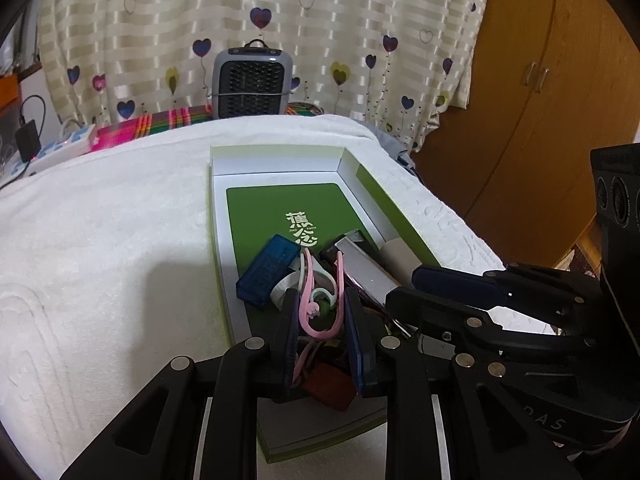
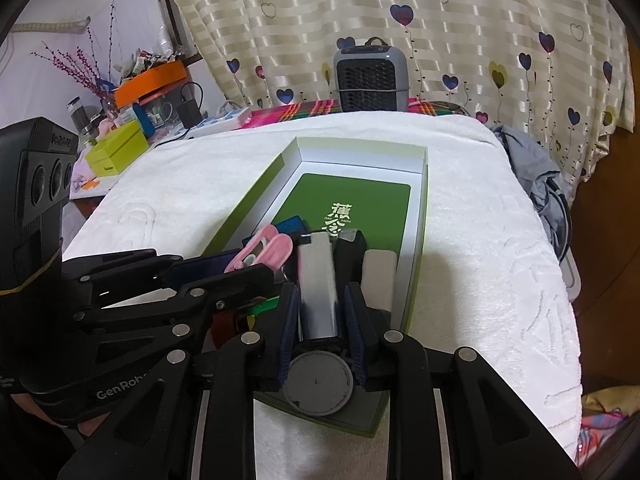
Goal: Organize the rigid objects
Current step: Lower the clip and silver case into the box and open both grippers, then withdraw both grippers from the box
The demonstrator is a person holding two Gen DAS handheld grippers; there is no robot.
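Left hand-held gripper (image 1: 320,312): jaws narrowed around a pink clip (image 1: 310,312), pads touching its sides.
Right hand-held gripper (image 2: 322,312): clamped on a silver case (image 2: 318,284), near end of the box.
Box (image 2: 420,216): shallow, green and white, open on a white towel (image 2: 480,260).
Contents: blue case (image 1: 266,272), black item (image 2: 352,252), grey block (image 2: 378,272), crowded at the near end.
Beyond: small heater (image 1: 251,84), heart-print curtain (image 1: 320,20).

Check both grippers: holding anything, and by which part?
Left gripper pinches the pink clip across its curved arms. Right gripper clamps the silver bar by its long sides, near end. Both sit over the green box.
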